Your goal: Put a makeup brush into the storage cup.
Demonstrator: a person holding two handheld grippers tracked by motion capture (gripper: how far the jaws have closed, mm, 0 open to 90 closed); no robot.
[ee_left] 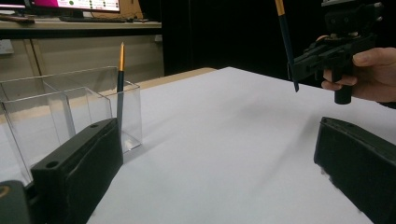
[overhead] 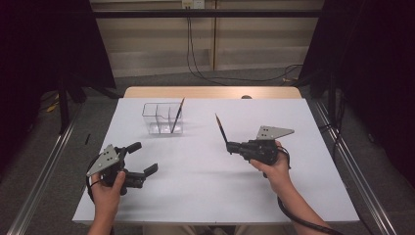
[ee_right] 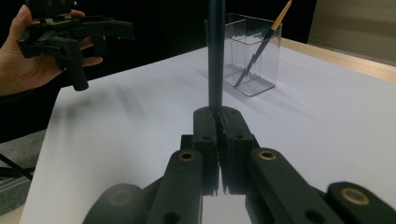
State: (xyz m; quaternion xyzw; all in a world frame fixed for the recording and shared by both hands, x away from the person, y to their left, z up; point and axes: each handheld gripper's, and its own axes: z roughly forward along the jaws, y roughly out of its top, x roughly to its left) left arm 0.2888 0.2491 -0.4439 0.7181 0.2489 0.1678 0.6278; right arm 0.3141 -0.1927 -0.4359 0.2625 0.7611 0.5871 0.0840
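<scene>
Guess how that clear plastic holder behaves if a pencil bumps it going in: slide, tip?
The holder looks thin-walled and clear, so probably light; a nudge would likely slide it on the smooth white table. It sits low and wide, so tipping seems unlikely. The pencil clamped in the right gripper looks stiff, so it would pass the push on.

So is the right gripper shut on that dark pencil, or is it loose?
Shut on it. The right gripper has its jaws pressed together around the dark pencil, which rises from between them clear of the table.
</scene>
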